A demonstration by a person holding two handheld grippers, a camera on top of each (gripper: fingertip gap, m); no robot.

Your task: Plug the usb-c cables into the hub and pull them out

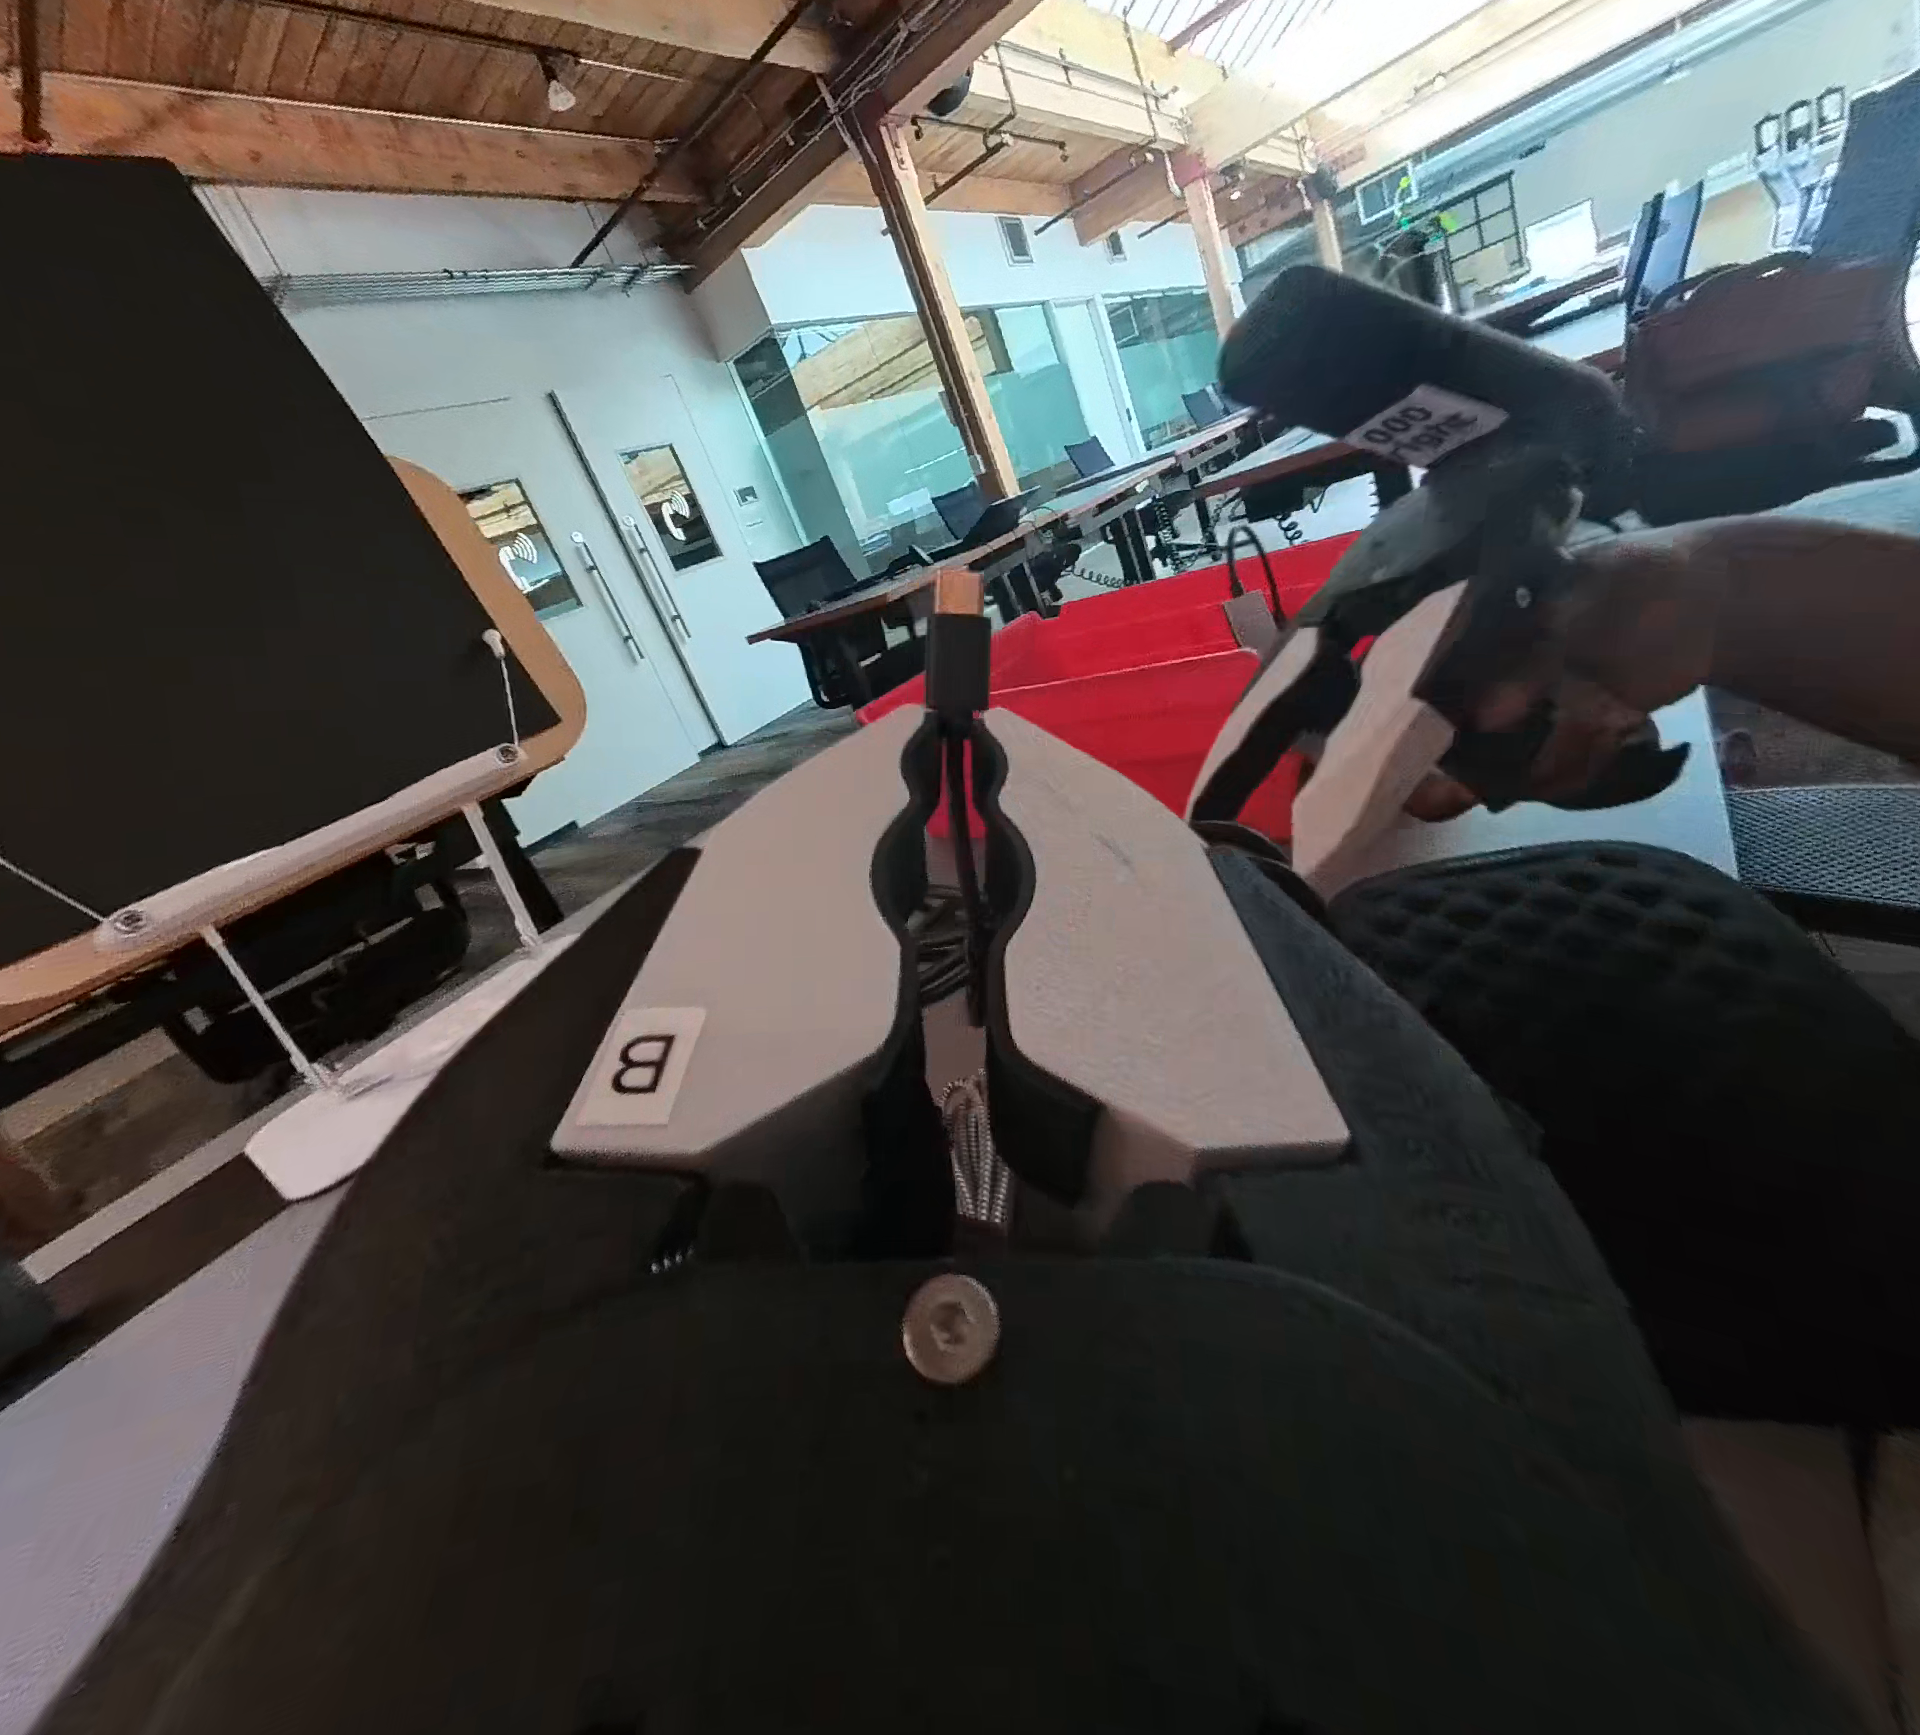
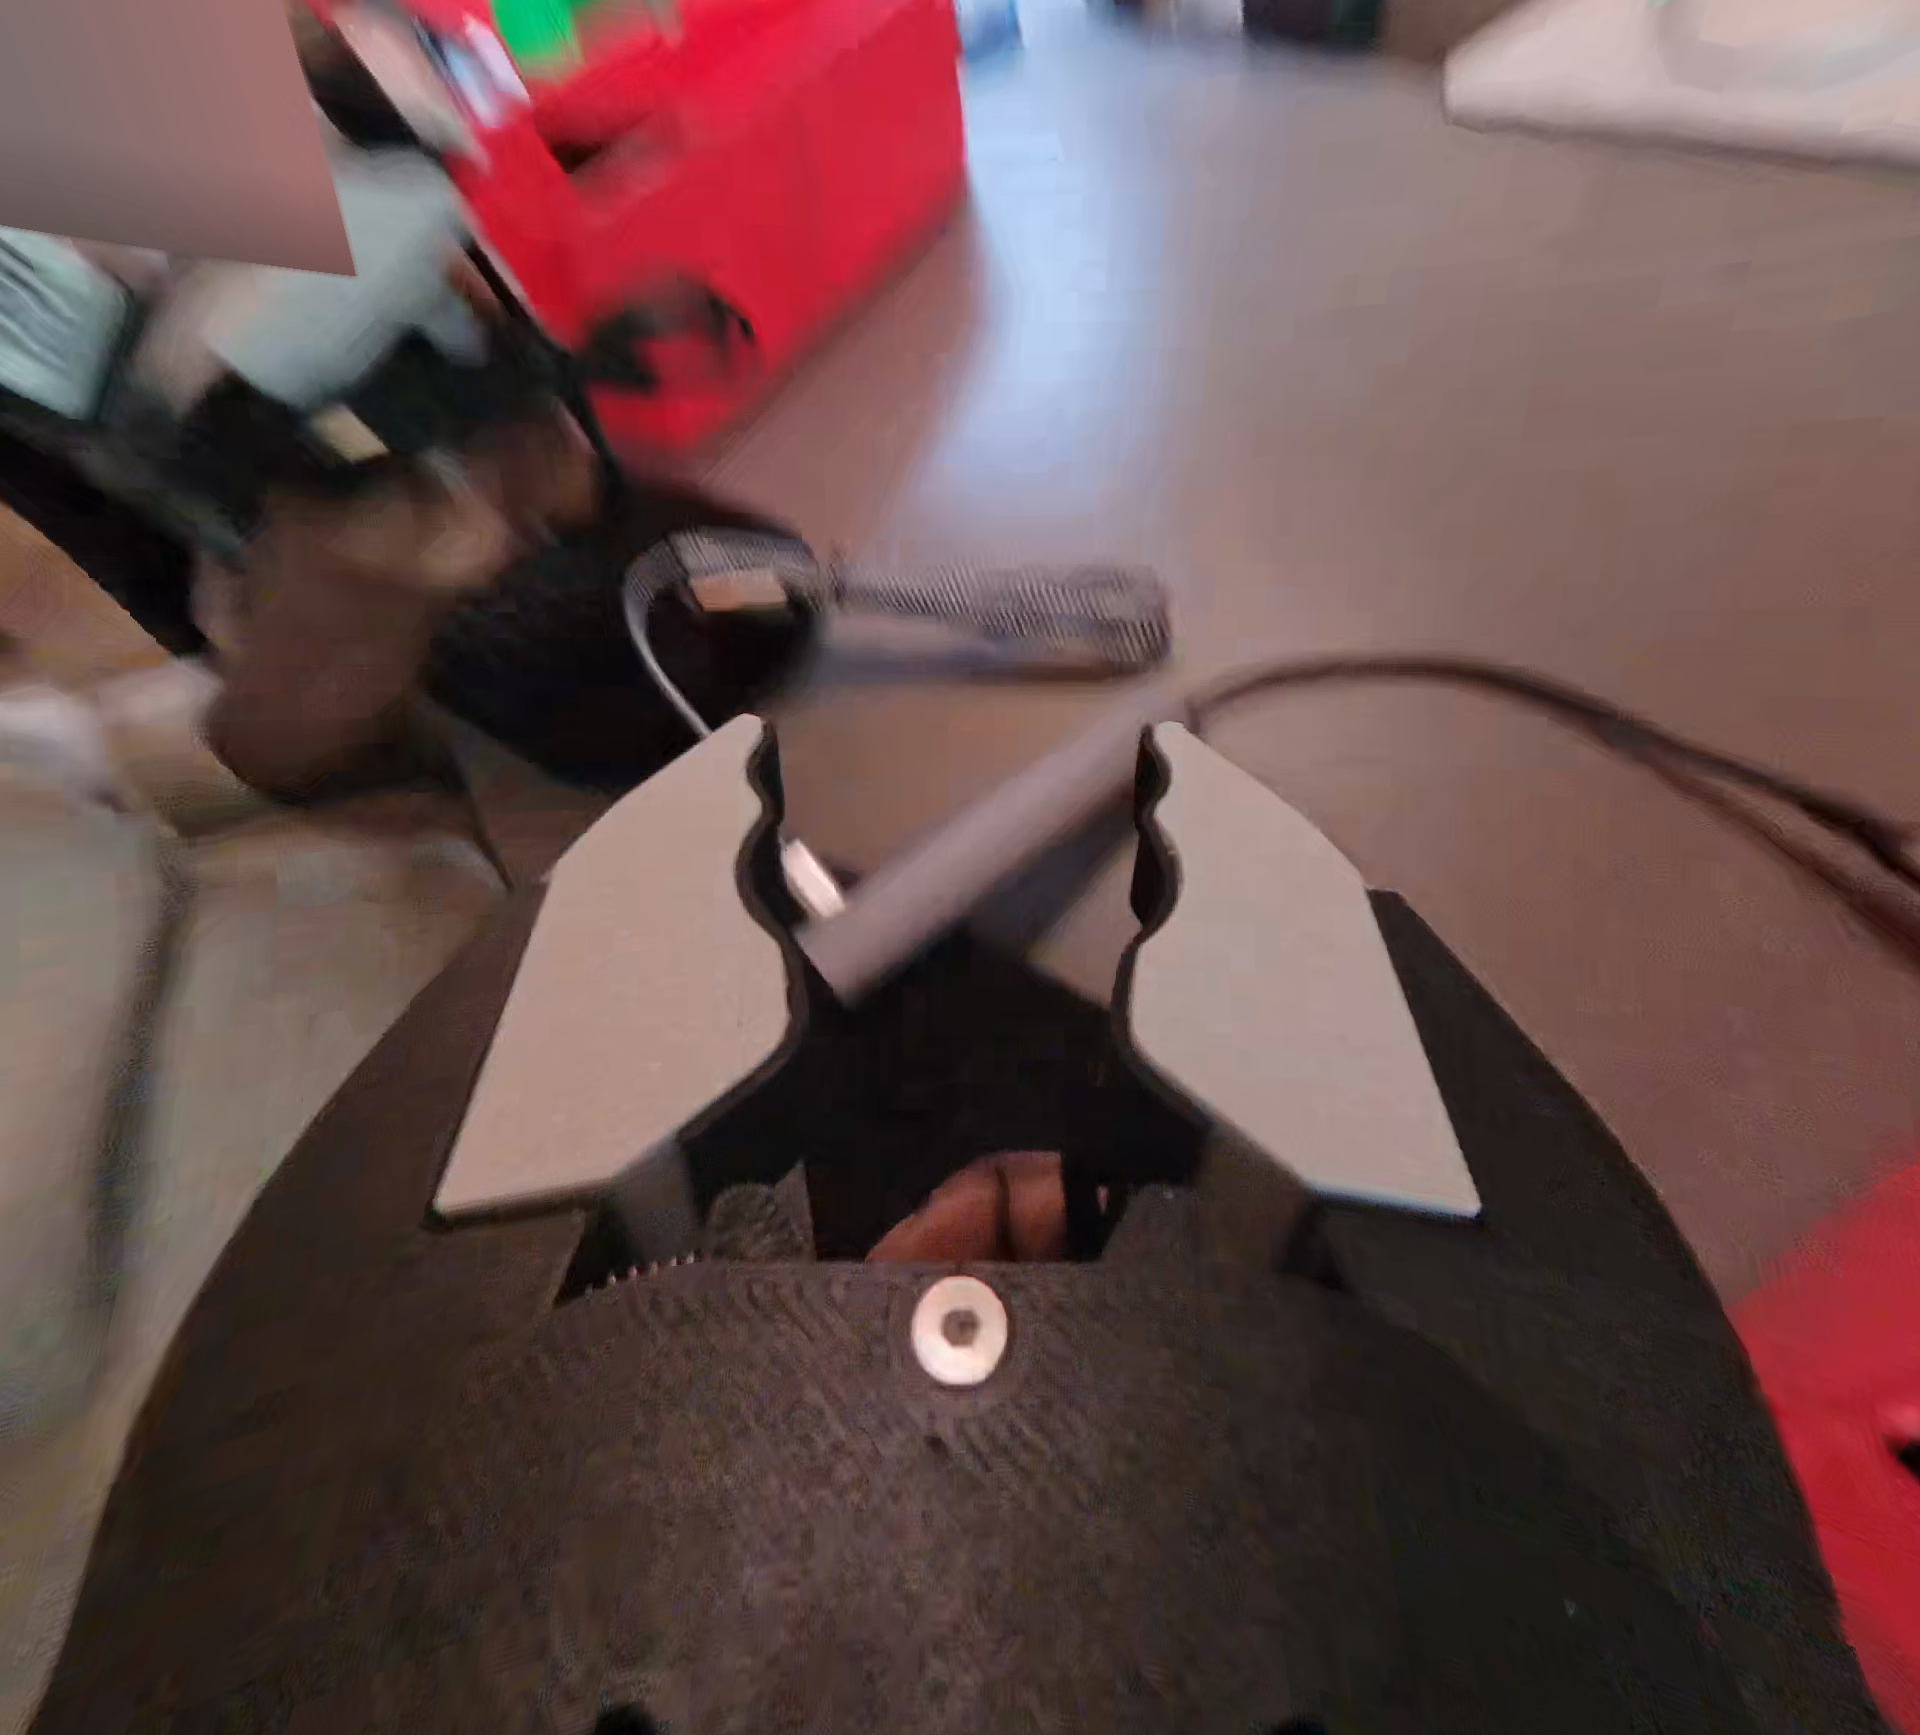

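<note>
Left wrist view: our left claw (image 1: 951, 750) is clamped on a black usb-c cable (image 1: 956, 657), plug upward, lifted before the red bin (image 1: 1091, 698).

Right wrist view: our right claw (image 2: 961, 844) gapes around the grey hub (image 2: 987, 854) on the worktop (image 2: 1351, 438), gripping nothing. Only here does the hub show.

Risk: an unsteadied hub could skid during plugging.

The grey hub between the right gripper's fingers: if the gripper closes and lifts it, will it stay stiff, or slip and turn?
The grey hub looks like a rigid bar, so it should not bend. Its faces seem smooth, so it may slip between the fingers of the open right gripper. The white plug at one end and the dark cable at the other would probably tug and turn it when lifted.
</note>
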